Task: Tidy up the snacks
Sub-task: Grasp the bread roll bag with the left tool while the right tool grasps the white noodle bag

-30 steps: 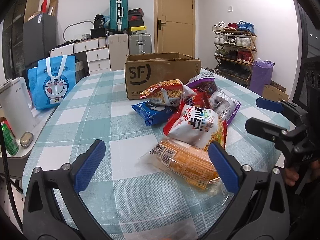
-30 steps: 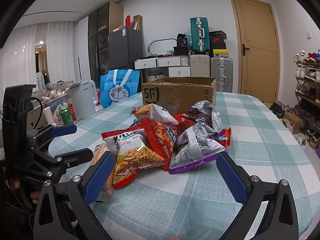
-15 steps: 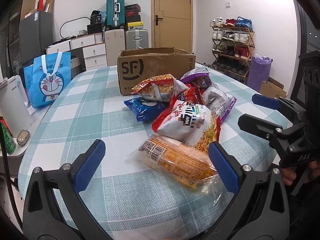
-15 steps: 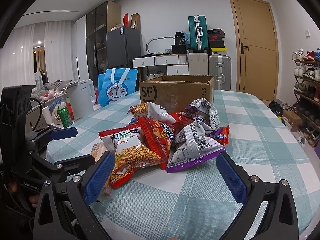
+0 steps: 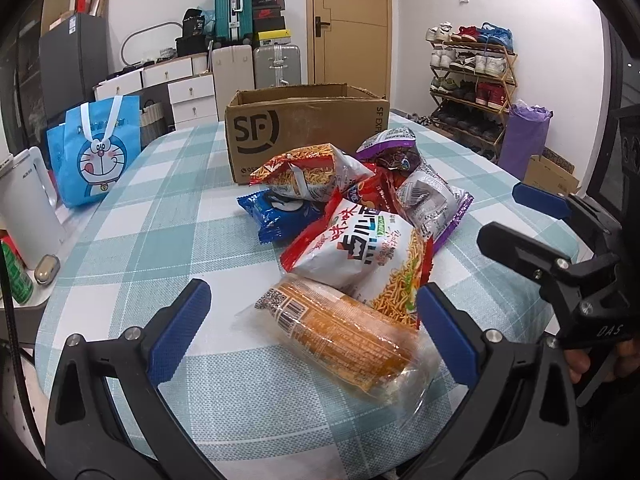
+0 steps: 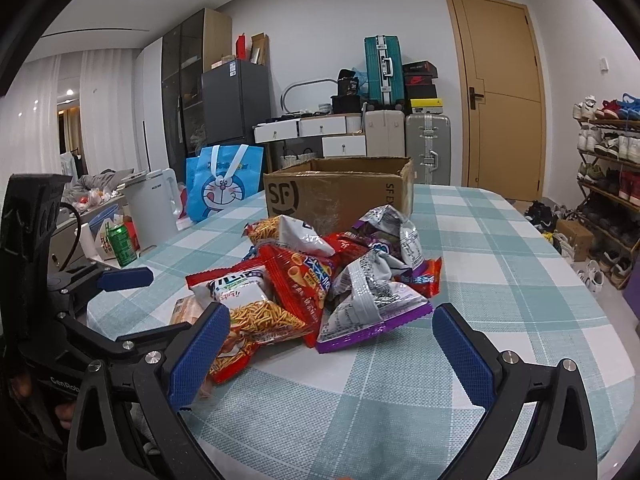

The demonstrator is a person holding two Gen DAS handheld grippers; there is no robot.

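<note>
The left gripper (image 5: 312,326), jaws apart and empty, straddles the clear-wrapped orange cracker sleeve (image 5: 344,330) on the checked tablecloth (image 5: 140,240); its long axis runs 10 to 4 o'clock. The right gripper (image 6: 330,340), also apart, stands farther off.

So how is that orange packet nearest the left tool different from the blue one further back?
The orange packet is long, in clear wrap with a barcode end, and lies alone at the near edge of the pile. The blue packet is opaque and shorter, and is partly tucked under a noodle-snack bag. The orange one sits between the open left tool's fingers; the blue one lies closer to the cardboard box. Both lie flat on the checked tablecloth.
</note>
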